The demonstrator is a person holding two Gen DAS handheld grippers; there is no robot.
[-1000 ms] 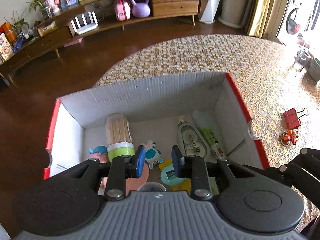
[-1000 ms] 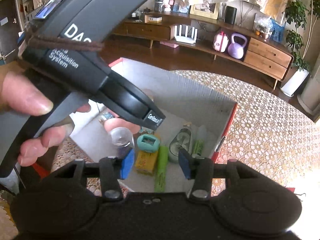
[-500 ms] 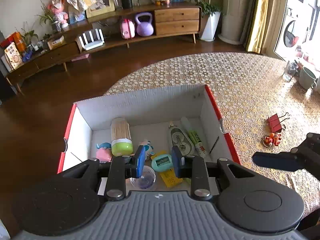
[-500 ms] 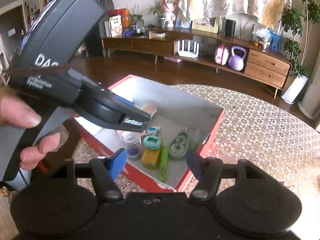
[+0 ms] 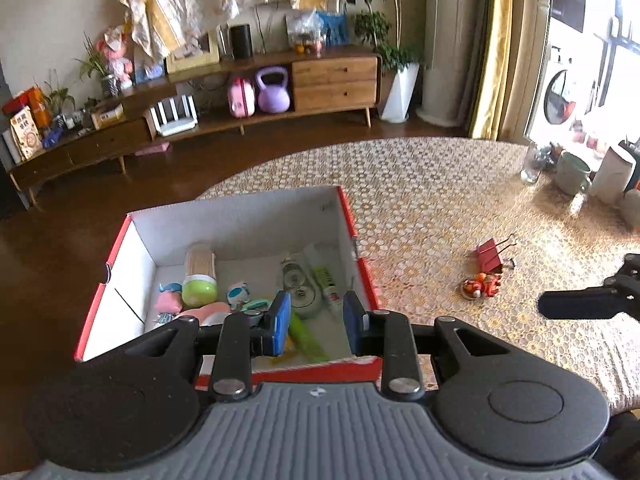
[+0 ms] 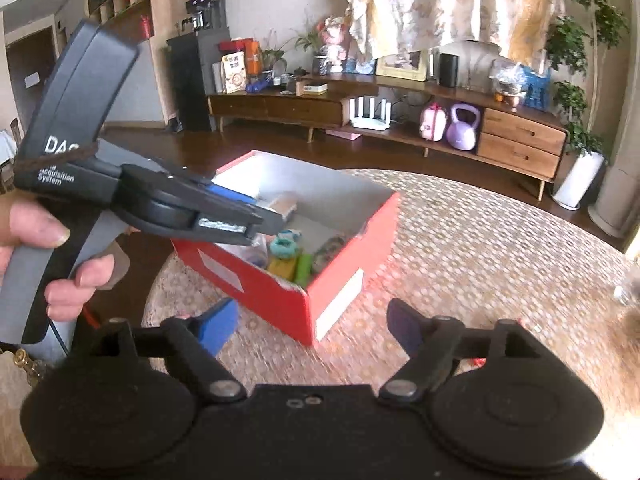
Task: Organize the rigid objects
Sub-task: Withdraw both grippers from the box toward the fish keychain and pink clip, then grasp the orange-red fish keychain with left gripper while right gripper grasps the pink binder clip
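The red box [image 5: 362, 276] on the worktop [image 5: 440, 200] collects the small rigid things. Right of the box, a red binder clip [image 5: 491, 254] and small figurine [image 5: 480, 285] wait. Left gripper [image 5: 316, 322] hovers over the box, jaws slightly apart, empty; right gripper [image 6: 310, 326] spreads wide, likely to fetch them.

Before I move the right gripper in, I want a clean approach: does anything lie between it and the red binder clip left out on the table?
Nothing visible does. In the left wrist view only bare tablecloth separates the right gripper from the red binder clip; a small orange toy lies close beside the clip.
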